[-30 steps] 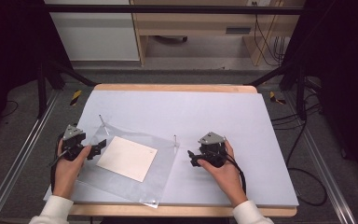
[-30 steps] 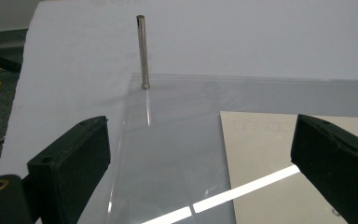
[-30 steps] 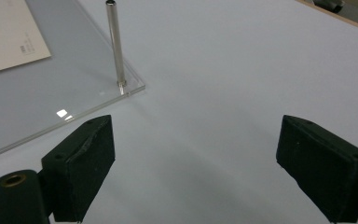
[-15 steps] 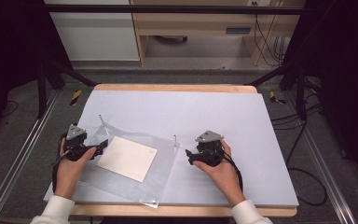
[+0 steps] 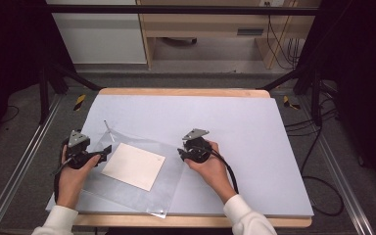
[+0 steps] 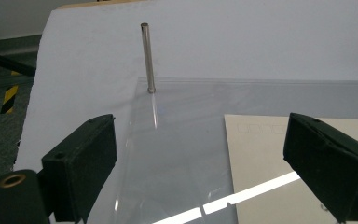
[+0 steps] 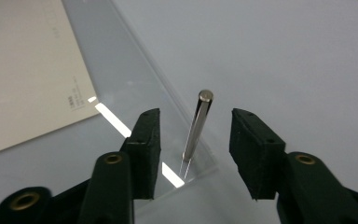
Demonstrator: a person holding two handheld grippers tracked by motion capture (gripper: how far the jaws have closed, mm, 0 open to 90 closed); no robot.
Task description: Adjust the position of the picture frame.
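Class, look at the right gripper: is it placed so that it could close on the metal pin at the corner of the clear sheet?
Probably yes. The right gripper is open, and the metal pin stands upright between its fingers with nothing in between.

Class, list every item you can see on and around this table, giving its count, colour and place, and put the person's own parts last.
Table: one, pale grey top, centre.
Clear sheet: one, transparent, front left of the table.
Card: one, cream, on the clear sheet.
Pins: two, silver, upright at the sheet's far corners.
Left gripper: black, open, at the sheet's left edge.
Right gripper: black, open around a pin.
Hands: two, holding the grippers.
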